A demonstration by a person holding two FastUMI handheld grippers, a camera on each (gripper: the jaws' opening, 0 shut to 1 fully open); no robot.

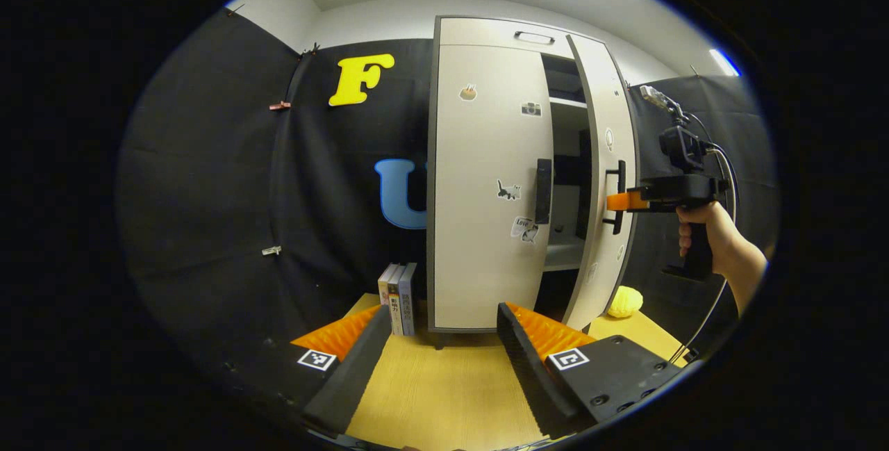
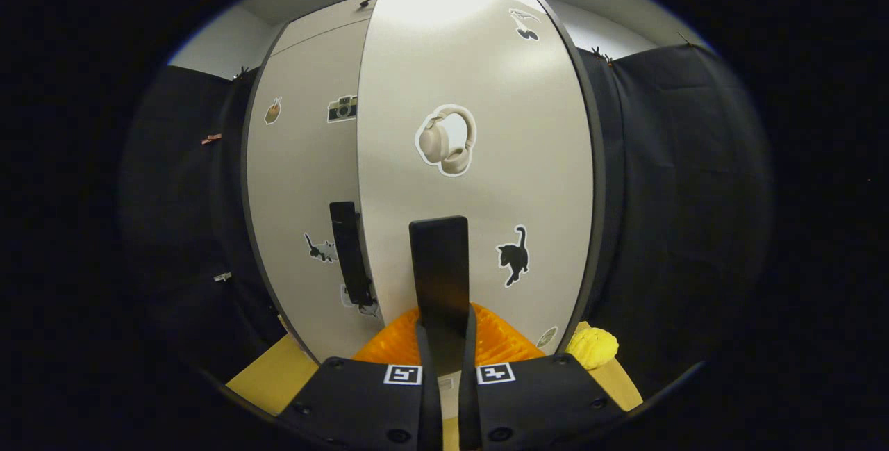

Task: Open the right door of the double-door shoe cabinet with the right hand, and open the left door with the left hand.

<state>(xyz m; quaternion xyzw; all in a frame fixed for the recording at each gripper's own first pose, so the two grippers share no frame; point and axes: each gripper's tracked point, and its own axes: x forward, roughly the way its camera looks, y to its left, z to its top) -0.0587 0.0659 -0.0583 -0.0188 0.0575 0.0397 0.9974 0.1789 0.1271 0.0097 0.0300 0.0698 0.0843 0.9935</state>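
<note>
Tall cream double-door shoe cabinet (image 1: pixel 486 180) with dark edging stands on the light wooden tabletop (image 1: pixel 444 388), against the black cloth wall. Its right door (image 2: pixel 479 159), cream with headphone and black cat stickers, is swung partly out from the cabinet front, showing white shelves (image 1: pixel 566 103) inside the cabinet. Right gripper (image 2: pixel 444 340) fingers closed on the right door's black vertical bar handle (image 2: pixel 439 270), pressing it from both sides; in the left gripper view this gripper sits at that handle with a hand (image 1: pixel 708 232) on its grip, right of the cabinet. Left door (image 1: pixel 486 187), cream with cat and camera stickers, is flush with the cabinet front, its black vertical handle (image 1: pixel 543 190) untouched. Left gripper (image 1: pixel 441 329) fingers spread wide, holding nothing, in front of the cabinet and well apart from the left door. Row of upright books (image 1: pixel 398 298) just left of the cabinet base. Yellow knobbly ball (image 1: pixel 625 301) on the tabletop right of the cabinet base, below the open door.
</note>
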